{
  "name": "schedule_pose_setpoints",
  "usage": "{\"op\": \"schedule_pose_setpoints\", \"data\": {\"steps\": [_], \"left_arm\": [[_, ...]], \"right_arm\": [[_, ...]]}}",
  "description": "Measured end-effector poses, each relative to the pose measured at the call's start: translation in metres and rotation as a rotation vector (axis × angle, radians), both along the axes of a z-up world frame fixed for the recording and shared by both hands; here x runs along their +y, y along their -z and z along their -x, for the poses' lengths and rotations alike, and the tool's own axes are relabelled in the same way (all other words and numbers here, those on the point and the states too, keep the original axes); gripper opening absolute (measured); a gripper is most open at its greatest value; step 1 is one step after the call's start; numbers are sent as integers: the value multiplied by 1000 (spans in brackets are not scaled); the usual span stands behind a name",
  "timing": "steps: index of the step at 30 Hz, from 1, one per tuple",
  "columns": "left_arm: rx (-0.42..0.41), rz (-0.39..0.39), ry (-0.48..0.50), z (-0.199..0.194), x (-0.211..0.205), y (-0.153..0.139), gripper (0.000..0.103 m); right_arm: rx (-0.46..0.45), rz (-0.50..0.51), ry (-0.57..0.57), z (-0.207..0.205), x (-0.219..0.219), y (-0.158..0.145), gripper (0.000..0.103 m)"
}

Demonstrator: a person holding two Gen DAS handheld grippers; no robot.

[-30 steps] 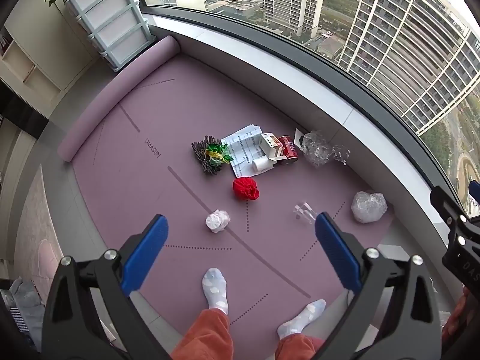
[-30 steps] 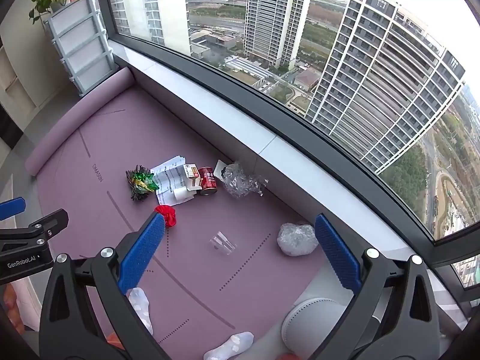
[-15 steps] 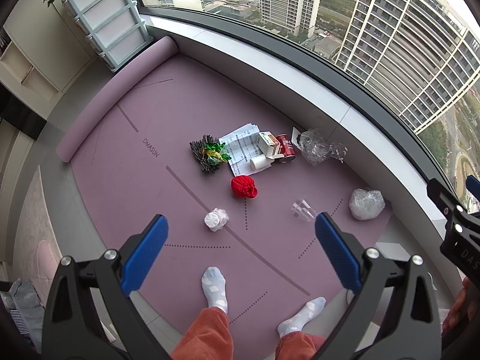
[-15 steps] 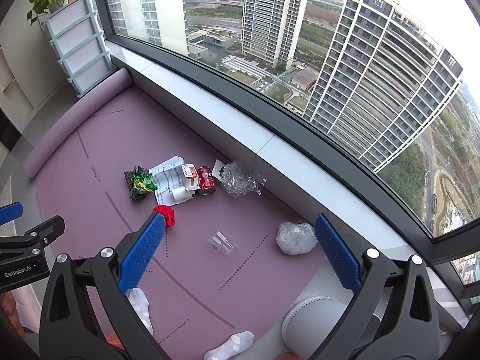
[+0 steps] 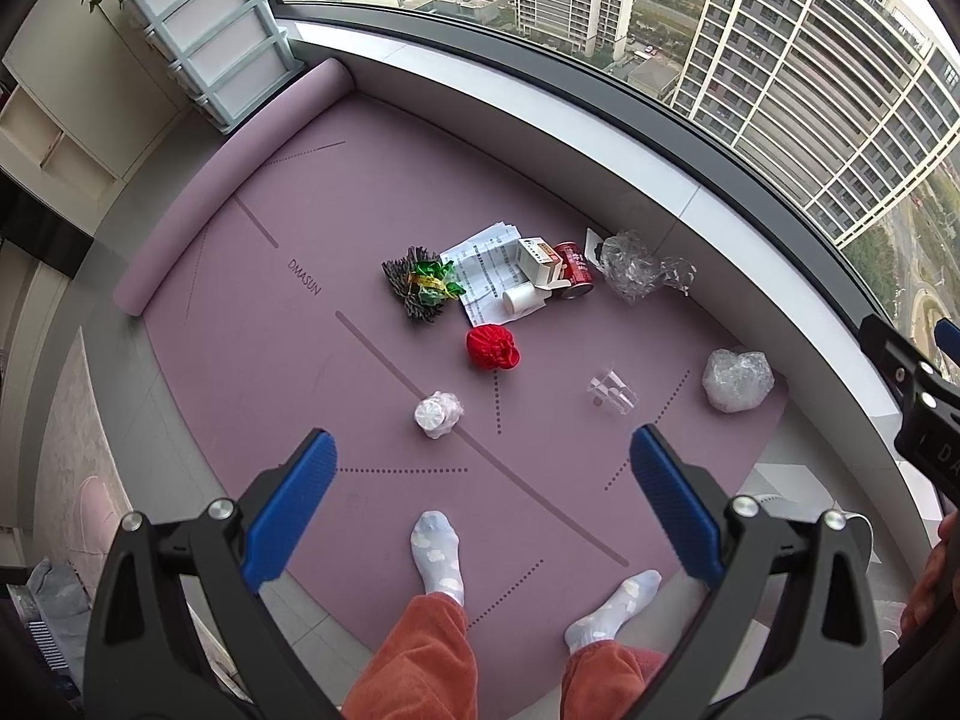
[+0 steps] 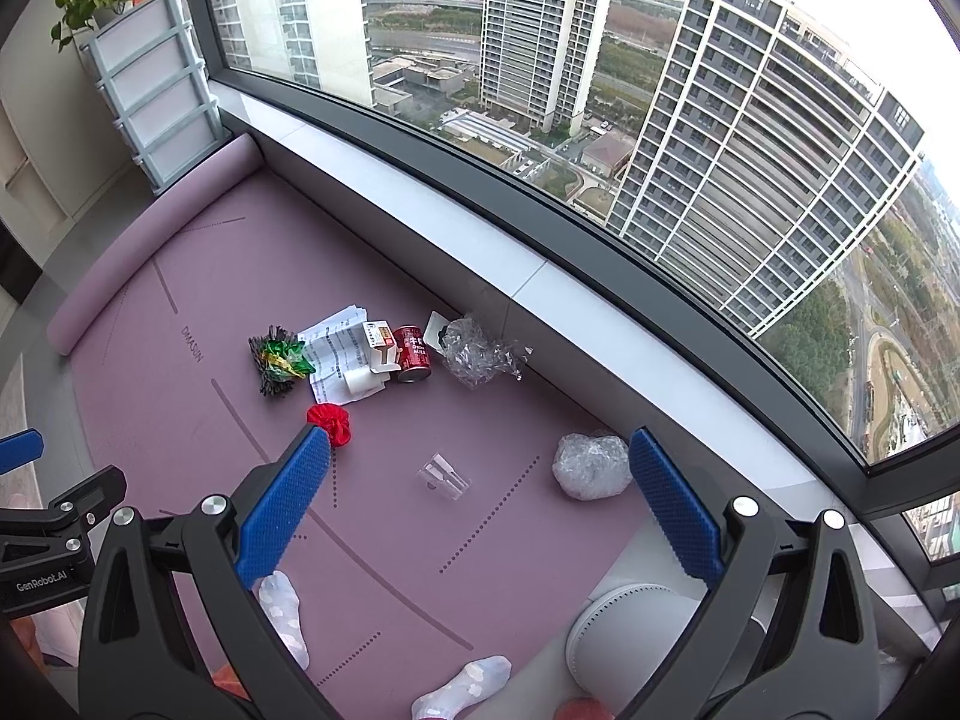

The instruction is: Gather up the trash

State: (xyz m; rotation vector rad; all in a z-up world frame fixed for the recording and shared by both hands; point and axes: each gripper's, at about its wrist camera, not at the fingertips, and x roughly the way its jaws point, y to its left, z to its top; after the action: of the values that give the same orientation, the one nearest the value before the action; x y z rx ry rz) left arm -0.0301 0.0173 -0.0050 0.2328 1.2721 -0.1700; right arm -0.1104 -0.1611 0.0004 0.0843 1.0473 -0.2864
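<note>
Trash lies scattered on a purple mat (image 5: pixel 252 324): a red crumpled ball (image 5: pixel 492 347), a white wad (image 5: pixel 438 414), a small clear plastic piece (image 5: pixel 612 391), a bubble-wrap lump (image 5: pixel 737 379), a red can (image 5: pixel 573 270), a white box (image 5: pixel 537 258), printed paper (image 5: pixel 486 276), a dark and green bundle (image 5: pixel 423 282) and crinkled clear plastic (image 5: pixel 633 267). My left gripper (image 5: pixel 483 498) is open and empty, high above the mat. My right gripper (image 6: pixel 480 501) is open and empty, also high up. The can (image 6: pixel 413 353) and bubble wrap (image 6: pixel 591 465) show in the right wrist view.
A window sill (image 5: pixel 540 114) and tall window bound the mat's far side. A drawer unit (image 5: pixel 210 30) with a plant stands at the far left. My socked feet (image 5: pixel 438 558) stand on the mat's near edge. A white round bin (image 6: pixel 648 636) sits at the right.
Both grippers have shifted slightly, so the scene has drifted a little. Nothing on the mat has moved. Both grippers stay open.
</note>
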Motion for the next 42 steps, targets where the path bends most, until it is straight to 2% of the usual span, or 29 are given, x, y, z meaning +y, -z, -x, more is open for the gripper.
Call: {"op": "schedule_pose_setpoints", "data": {"steps": [22, 42], "left_arm": [[10, 2, -2, 18, 10, 1, 98], [21, 5, -16, 24, 18, 3, 98]], "right_arm": [[6, 0, -8, 16, 12, 16, 96], [14, -7, -23, 16, 17, 16, 96]]}}
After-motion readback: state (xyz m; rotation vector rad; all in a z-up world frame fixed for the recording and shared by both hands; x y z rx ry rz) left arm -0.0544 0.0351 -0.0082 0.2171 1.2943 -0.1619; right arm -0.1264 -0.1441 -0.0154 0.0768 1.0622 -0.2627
